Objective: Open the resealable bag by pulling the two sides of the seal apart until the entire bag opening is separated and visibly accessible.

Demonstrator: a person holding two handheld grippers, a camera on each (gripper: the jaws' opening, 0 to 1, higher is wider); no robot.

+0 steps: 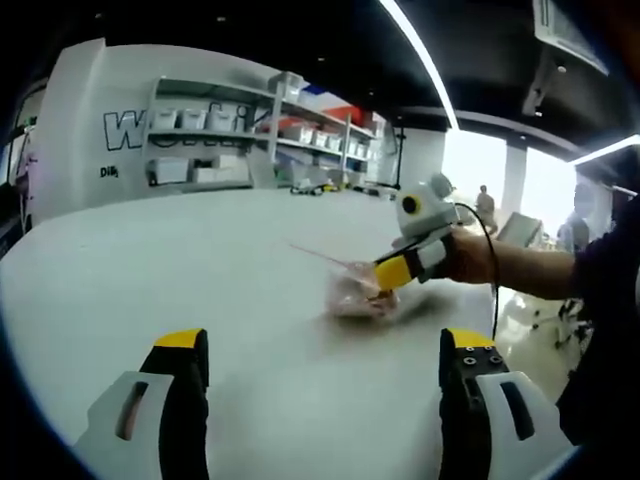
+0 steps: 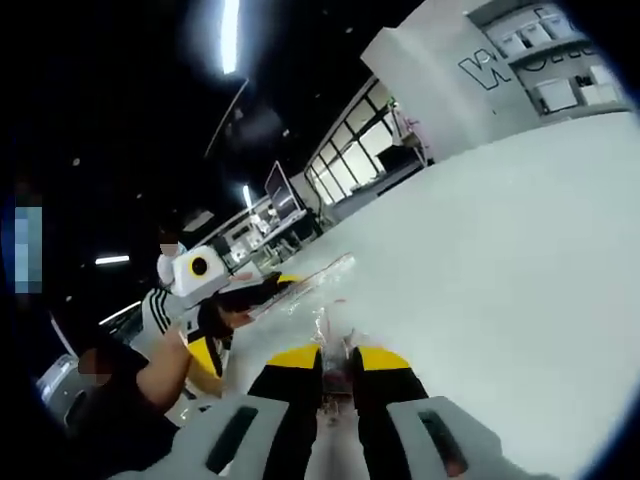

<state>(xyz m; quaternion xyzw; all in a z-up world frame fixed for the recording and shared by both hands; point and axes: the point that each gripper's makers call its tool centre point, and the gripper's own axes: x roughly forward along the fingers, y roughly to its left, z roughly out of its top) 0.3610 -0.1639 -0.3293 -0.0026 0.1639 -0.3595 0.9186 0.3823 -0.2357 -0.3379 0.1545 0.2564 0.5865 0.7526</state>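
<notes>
The right gripper (image 2: 335, 365) is clamped on the clear plastic resealable bag (image 1: 355, 295); the left gripper (image 1: 320, 350), jaws apart, should pinch the opposite lip beside it.

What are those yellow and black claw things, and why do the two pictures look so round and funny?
A person holds a grabbing tool in each hand, and each tool carries a camera with a very wide lens, so each picture looks round. In the left gripper view, the left gripper has its two jaws wide apart, holding nothing. Across the white table you see the right gripper, with the person's hand around it, pinching a clear plastic bag. The right gripper view looks along that tool's own jaws, squeezed shut on the bag.
</notes>
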